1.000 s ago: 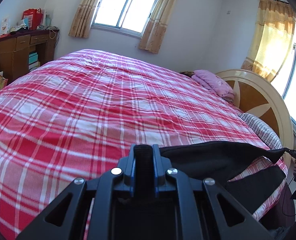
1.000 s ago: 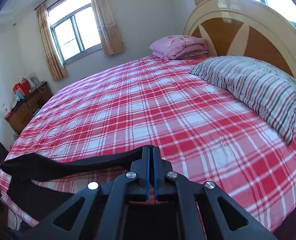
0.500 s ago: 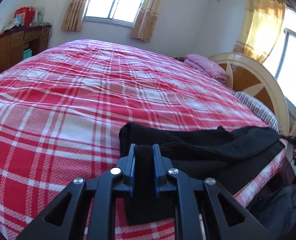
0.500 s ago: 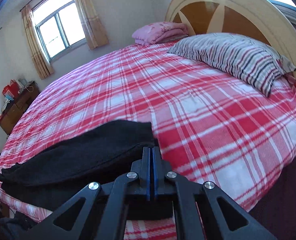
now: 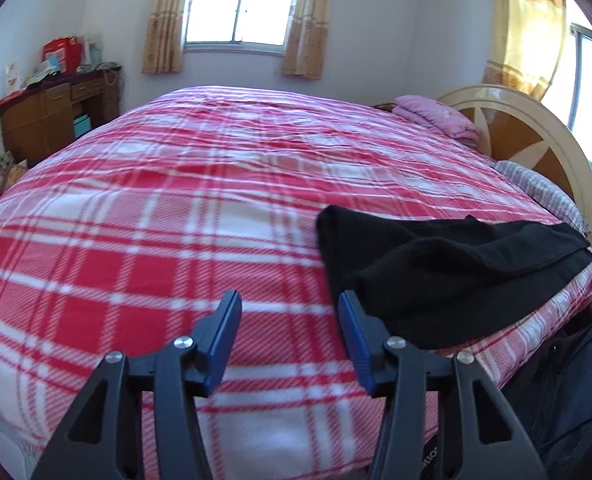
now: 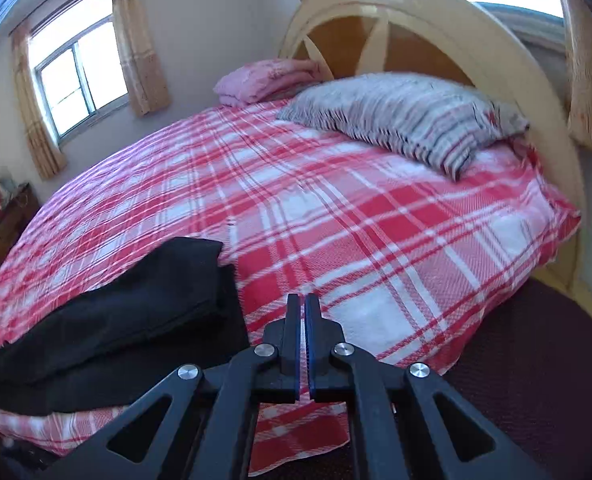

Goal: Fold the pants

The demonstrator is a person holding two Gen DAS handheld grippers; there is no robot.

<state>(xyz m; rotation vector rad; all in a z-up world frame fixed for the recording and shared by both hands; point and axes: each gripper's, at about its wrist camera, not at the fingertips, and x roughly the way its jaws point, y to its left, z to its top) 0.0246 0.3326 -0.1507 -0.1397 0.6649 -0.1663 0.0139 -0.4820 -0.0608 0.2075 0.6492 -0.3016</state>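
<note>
Black pants [image 5: 448,276] on plaid bed [image 5: 175,208]

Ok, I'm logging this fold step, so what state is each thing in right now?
Left gripper: open, empty, above the blanket.
Right gripper: shut, holding nothing.
Black pants: released, folded over in layers, near the bed's edge.
Plaid blanket: spread flat over the bed.
Striped pillow: lying by the headboard.
</note>
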